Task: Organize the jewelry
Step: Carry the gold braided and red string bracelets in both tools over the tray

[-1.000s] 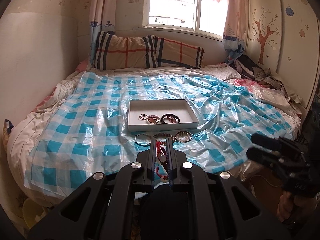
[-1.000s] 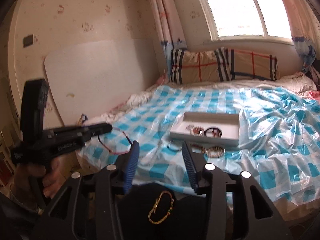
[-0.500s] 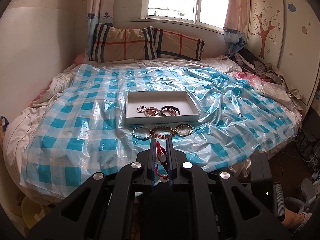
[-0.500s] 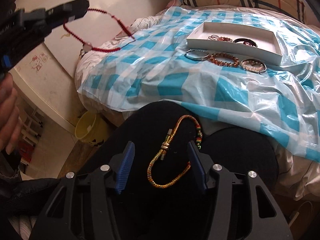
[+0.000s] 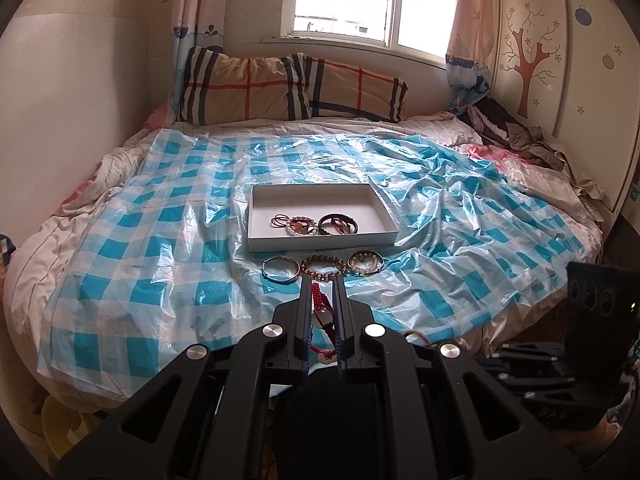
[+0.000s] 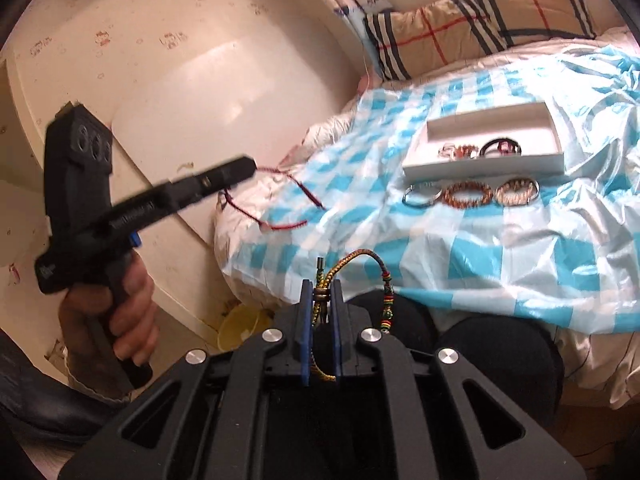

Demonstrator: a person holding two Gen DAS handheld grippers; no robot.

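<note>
Since half a second ago the right gripper [image 6: 320,292] has been closed: its jaws, then spread wide either side of the gold braided bracelet [image 6: 340,268] lying on the dark lap, are now narrow and pinched on that bracelet near its clasp, and the loop is lifted clear, arching up and over to the right with its beaded end hanging. The right camera has been tilted back up toward the bed. The left gripper [image 5: 322,304] is unchanged in grip: jaws narrow, clamped on the red cord bracelet [image 5: 318,300], held above the near edge of the checked plastic sheet [image 5: 160,280].

Just beyond the left fingertips, three bracelets are laid in a row on the sheet: a silver bangle [image 5: 280,270], a brown bead bracelet [image 5: 323,267] and a pale bead bracelet [image 5: 365,262]. Behind them the white tray [image 5: 256,216] is seen, with a few bracelets grouped near its front wall. Farther back the plaid pillow [image 5: 288,88] is set under the window.

Only in the right wrist view is the left gripper [image 6: 240,168] shown from outside, blurred, gripped by the left hand [image 6: 128,312], with the red cord [image 6: 280,208] dangling in a loose loop from its tips. Only in the left wrist view is the red cord seen between the pads; the right gripper's body is glimpsed at lower right, its jaws hidden.
</note>
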